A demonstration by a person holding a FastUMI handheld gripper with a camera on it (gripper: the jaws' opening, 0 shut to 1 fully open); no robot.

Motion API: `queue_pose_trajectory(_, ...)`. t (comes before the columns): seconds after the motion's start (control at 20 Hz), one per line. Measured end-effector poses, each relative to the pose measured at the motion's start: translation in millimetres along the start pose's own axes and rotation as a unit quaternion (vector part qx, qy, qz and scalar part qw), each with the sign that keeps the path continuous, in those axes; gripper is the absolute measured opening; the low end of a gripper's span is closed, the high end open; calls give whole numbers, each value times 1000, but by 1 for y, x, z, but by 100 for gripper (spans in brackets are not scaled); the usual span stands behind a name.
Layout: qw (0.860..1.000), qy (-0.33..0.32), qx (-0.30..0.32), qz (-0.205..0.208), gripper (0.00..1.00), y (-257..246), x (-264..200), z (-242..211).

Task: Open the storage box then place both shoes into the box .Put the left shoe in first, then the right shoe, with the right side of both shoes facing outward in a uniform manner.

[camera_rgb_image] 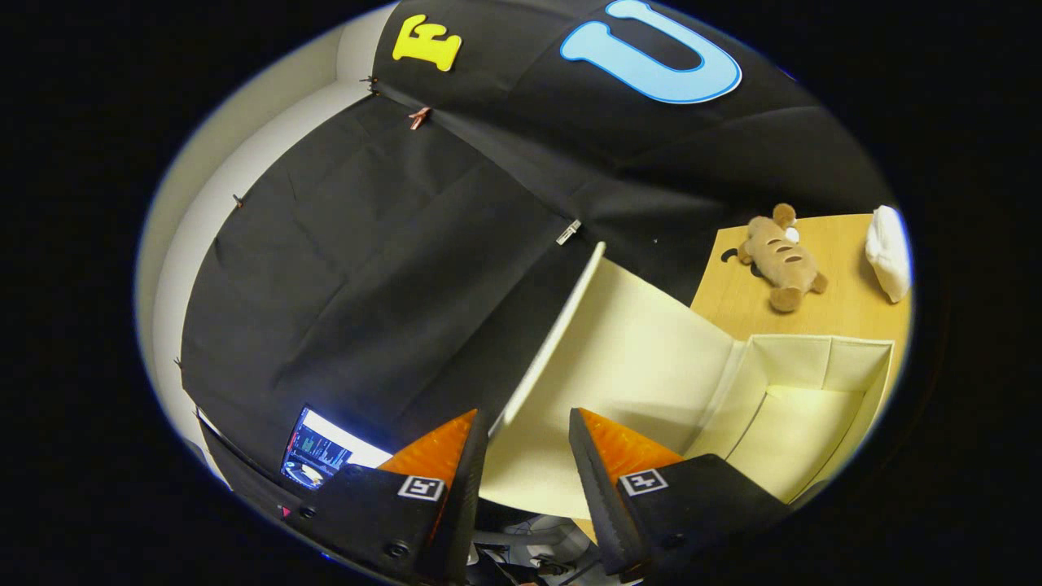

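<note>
Jaws (527,431) at the bottom centre of the frame stand spread, two orange-faced fingers (435,448) with black bodies and small square markers, and the raised lid (602,366) of the storage box (814,407) sits in the gap between them; whether either finger touches the lid's edge cannot be told. The cream lid stands tilted open, its inner face turned toward the box's cavity at the lower right of the frame. The box is open, its pale fabric walls and floor bare inside. At the lower left, just beside the left finger, a lit screen (321,452) shows past the edge of the black cloth. Beyond the box, at the right of the frame, the wooden surface (847,301) carries a brown plush toy (780,256) lying on its side and, near it at the far right, a white soft bundle (889,252). Black cloth (366,268) covers the background across the upper and left frame.
</note>
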State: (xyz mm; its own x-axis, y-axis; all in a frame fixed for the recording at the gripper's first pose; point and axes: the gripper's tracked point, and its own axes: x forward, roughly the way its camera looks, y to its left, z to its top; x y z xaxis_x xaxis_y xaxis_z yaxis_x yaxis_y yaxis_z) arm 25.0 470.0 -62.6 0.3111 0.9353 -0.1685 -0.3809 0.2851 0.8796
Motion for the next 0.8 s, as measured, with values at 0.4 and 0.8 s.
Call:
queue_pose_trajectory(0.4,995,-8,-71,-73,97,-25,-25,0)
queue_pose_trajectory(0.8,967,-29,-202,-150,97,-43,-115,7)
